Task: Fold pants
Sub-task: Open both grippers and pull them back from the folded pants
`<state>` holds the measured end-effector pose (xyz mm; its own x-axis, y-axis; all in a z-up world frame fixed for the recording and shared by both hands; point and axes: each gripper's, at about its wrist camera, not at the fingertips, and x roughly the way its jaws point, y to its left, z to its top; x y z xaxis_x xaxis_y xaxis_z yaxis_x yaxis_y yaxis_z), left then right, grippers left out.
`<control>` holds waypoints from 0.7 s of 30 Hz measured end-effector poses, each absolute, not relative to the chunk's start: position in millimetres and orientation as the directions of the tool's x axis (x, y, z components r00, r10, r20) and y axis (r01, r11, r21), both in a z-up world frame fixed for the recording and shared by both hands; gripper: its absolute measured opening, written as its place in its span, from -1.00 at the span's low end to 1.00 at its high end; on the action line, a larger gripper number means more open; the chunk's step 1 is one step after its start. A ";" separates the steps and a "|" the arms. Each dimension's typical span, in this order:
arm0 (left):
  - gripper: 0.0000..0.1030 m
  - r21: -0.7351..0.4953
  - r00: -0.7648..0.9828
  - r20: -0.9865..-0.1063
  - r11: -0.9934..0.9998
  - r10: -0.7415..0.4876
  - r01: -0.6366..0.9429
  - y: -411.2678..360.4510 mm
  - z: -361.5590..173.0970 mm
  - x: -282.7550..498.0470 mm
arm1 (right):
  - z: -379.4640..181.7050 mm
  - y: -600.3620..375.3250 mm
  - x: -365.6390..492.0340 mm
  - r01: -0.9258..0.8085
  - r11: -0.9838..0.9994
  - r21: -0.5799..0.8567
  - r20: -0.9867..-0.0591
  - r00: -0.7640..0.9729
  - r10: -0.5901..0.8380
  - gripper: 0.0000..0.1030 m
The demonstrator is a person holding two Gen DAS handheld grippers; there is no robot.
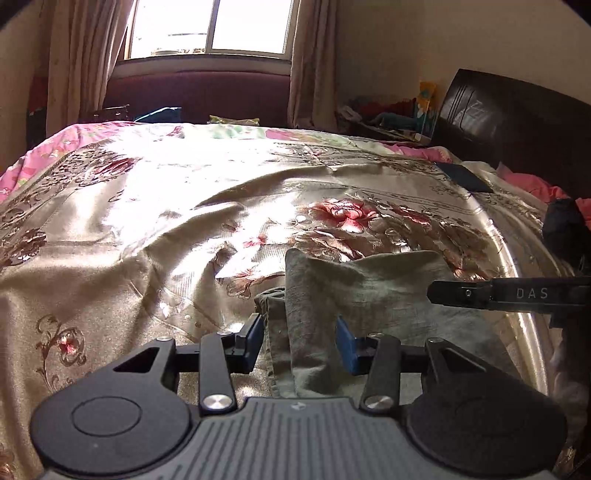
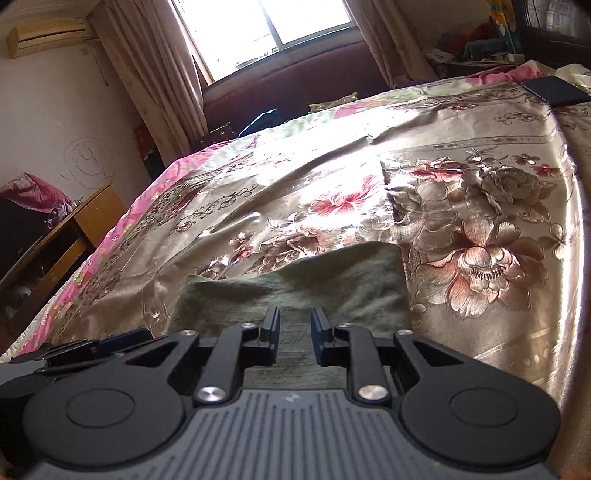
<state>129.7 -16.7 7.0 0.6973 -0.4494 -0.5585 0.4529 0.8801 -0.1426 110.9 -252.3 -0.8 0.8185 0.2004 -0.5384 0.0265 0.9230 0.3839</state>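
The grey-green pants (image 1: 354, 291) lie folded in a small bundle on the flowered satin bedspread (image 1: 147, 229), close to the bed's near edge. My left gripper (image 1: 300, 338) is open, its blue-padded fingers standing to either side of the bundle's left fold, low over it. My right gripper (image 2: 294, 330) is open with a narrower gap, low over the near side of the pants (image 2: 314, 284). The right gripper's fingers (image 1: 461, 293) reach in from the right in the left wrist view. The left gripper's finger (image 2: 92, 345) shows at the lower left in the right wrist view.
A dark flat object (image 1: 465, 177) lies on the bedspread near the dark headboard (image 1: 509, 122). Pink bedding and a dark cloth (image 1: 561, 225) sit at the right. A window with curtains (image 1: 207, 29) is beyond the bed; a wooden desk (image 2: 74, 229) stands left of it.
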 end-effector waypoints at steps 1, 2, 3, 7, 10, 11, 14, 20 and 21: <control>0.11 -0.116 0.717 -0.548 0.888 -0.431 0.445 -23.2 7.5 134.2 | -1.2 -252.3 108.2 0.032 0.924 0.381 -0.538 0.821 0.194 -0.60; 0.11 -0.110 0.723 -0.542 0.889 -0.428 0.444 -26.9 6.9 138.0 | -2.4 -252.1 106.7 0.030 0.927 0.374 -0.539 0.820 0.191 -0.60; 0.11 -0.113 0.723 -0.540 0.889 -0.431 0.444 -29.7 5.2 142.2 | -4.3 -252.2 106.2 0.030 0.929 0.369 -0.544 0.818 0.190 -0.60; 0.14 -0.084 0.701 -0.599 0.901 -0.388 0.426 -37.5 -20.9 161.7 | -26.1 -264.3 110.6 0.076 0.908 0.413 -0.585 0.785 0.201 -0.56; 0.22 -0.157 0.675 -0.612 0.899 -0.413 0.408 -26.5 -30.9 166.9 | -31.9 -273.5 107.9 0.097 0.875 0.475 -0.571 0.790 0.222 -0.60; 0.22 -0.174 0.673 -0.612 0.901 -0.416 0.399 -23.3 -29.6 167.5 | -29.2 -274.3 105.8 0.105 0.873 0.477 -0.569 0.794 0.216 -0.58; 0.21 -0.186 0.702 -0.586 0.910 -0.405 0.370 -13.2 -16.6 159.7 | -10.9 -269.8 91.4 0.093 0.890 0.445 -0.541 0.821 0.185 -0.51; 0.21 -0.078 0.715 -0.606 0.921 -0.349 0.382 -16.6 -15.2 139.0 | -13.4 -251.9 69.0 0.115 0.906 0.408 -0.598 0.783 0.171 -0.52; 0.21 -0.073 0.695 -0.635 0.922 -0.338 0.381 -18.7 -21.9 140.2 | -19.6 -251.4 74.0 0.137 0.903 0.407 -0.637 0.751 0.173 -0.54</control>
<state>140.2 -18.7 -21.9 0.6948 -0.3375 -0.6351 0.3808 0.9217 -0.0732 74.0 -251.4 -19.6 0.7509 0.1731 -0.6373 0.1372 0.9031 0.4069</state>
